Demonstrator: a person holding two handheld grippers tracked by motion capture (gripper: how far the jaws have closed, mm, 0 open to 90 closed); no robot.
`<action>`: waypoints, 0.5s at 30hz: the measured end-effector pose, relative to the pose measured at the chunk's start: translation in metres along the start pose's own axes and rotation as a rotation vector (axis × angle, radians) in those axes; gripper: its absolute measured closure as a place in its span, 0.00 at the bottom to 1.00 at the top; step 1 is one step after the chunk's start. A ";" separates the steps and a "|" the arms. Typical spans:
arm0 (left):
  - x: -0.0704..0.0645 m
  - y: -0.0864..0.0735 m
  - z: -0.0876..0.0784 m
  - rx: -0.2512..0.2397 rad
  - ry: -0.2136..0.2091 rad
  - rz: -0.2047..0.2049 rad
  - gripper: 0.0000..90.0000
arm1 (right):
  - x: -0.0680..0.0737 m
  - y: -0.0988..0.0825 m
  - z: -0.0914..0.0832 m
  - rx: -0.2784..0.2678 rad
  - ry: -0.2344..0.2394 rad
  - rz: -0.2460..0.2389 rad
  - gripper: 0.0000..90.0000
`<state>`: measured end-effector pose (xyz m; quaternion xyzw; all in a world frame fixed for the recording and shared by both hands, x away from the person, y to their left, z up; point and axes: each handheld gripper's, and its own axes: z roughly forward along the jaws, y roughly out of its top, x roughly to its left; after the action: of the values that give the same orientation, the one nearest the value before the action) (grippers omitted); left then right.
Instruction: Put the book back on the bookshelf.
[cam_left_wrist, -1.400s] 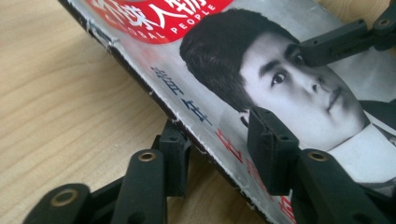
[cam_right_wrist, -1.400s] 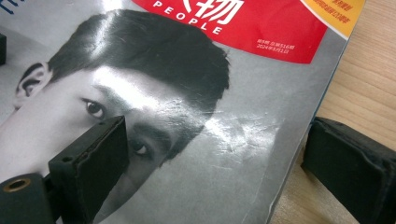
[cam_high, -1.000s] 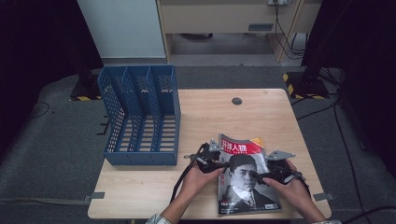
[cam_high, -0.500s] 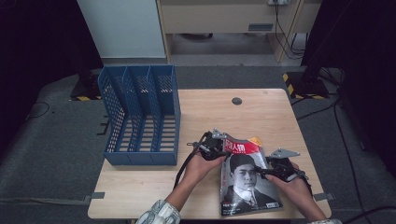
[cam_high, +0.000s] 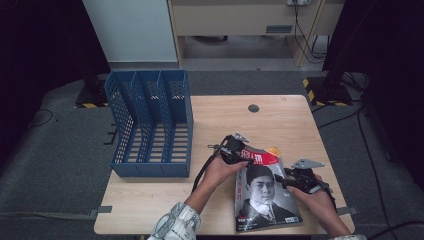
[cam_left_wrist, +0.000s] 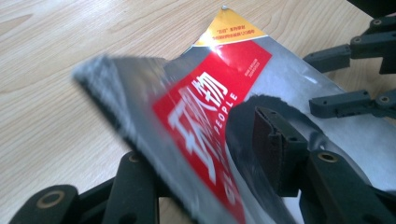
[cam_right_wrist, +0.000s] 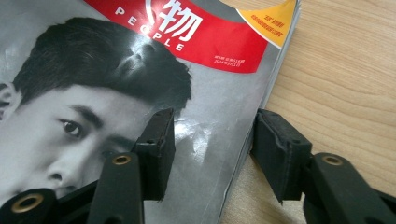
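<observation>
At the far left of the high view a blue file rack with three slots stands on the pale wooden worktop, well apart from both hands. To its right the left claw sits at the upper left corner of a magazine, which lies on the near right part of the worktop with a face and a red title band on its cover. In the left gripper view that corner of the magazine is lifted off the wood and tilted, with one black jaw under the pages and the other above the cover (the lifted edge is blurred); the jaws have just been opening a little, with the magazine between them, and whether the pads press on the paper cannot be told. A small dark round spot marks the worktop farther back, near the middle of its far edge. Farther right, the right claw lies at the magazine's right edge, held by the person's right hand. In the right gripper view one jaw rests over the cover of the magazine and the other stands beside the page edge over bare wood; the jaws have just been closing, the edge between them, still spread and not pinching.
</observation>
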<state>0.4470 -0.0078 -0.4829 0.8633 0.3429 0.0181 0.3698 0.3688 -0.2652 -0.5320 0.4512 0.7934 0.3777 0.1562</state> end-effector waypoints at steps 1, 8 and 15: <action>0.000 0.002 0.003 0.005 -0.007 -0.001 0.60 | 0.000 0.000 0.000 -0.003 -0.001 0.003 0.58; 0.001 0.010 0.015 0.029 -0.050 0.004 0.62 | -0.006 -0.003 -0.001 -0.024 0.023 0.026 0.66; 0.006 0.012 0.019 0.040 -0.061 0.001 0.67 | -0.005 -0.005 -0.001 -0.031 0.036 0.006 0.66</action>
<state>0.4637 -0.0218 -0.4903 0.8710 0.3311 -0.0150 0.3625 0.3679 -0.2716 -0.5350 0.4442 0.7886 0.3986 0.1477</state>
